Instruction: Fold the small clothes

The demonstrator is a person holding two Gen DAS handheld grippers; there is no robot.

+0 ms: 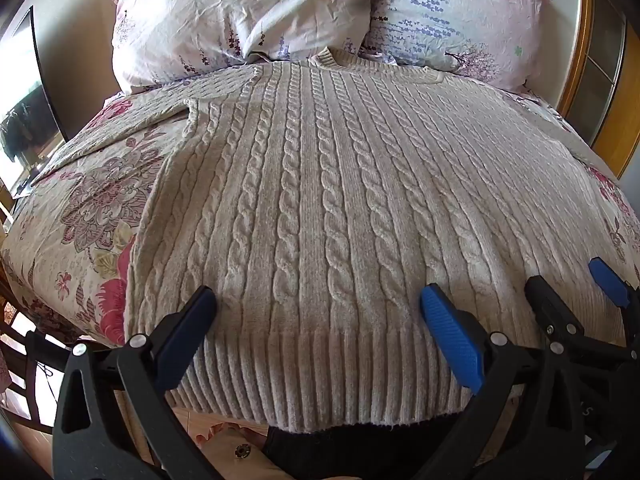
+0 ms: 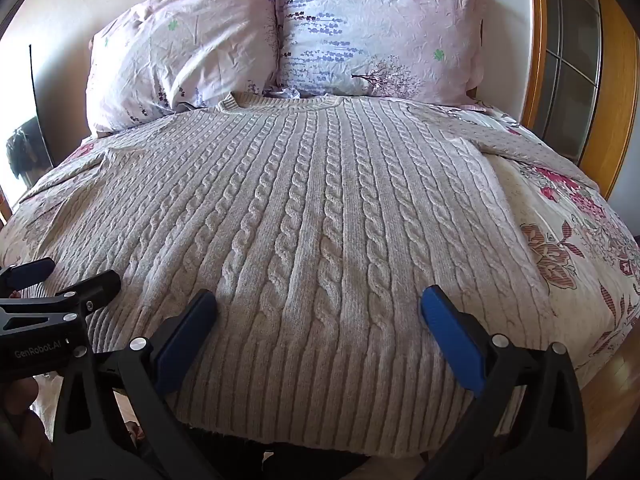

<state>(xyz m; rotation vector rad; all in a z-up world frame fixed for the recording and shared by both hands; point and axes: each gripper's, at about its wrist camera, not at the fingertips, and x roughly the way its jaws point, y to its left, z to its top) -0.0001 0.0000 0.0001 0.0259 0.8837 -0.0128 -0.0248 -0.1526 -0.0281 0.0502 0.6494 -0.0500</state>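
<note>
Sweater [image 1: 320, 184], cream and cable-knit, lies flat on the floral bedspread [image 1: 92, 208] and stretches away ahead of both my tongs, its collar at the far end against two pillows [image 2: 280, 40]. Its ribbed hem hangs off the near edge of the bed, right under my fingertips, and the lowest strip of it is cut off behind my own black arms. The left sleeve runs out of sight toward the far left in my left view; the right one shows only partly in the right view, angling off beside the body. What lies below the hem is dark and I cannot make it out.

My left tongs [image 1: 318, 308] stand wide apart above the hem, nothing between the blue pads. My right tongs [image 2: 320, 308] are just as wide, also over the hem, a little further right, gripping nothing. Whether any pad touches the knit I cannot tell.
</note>
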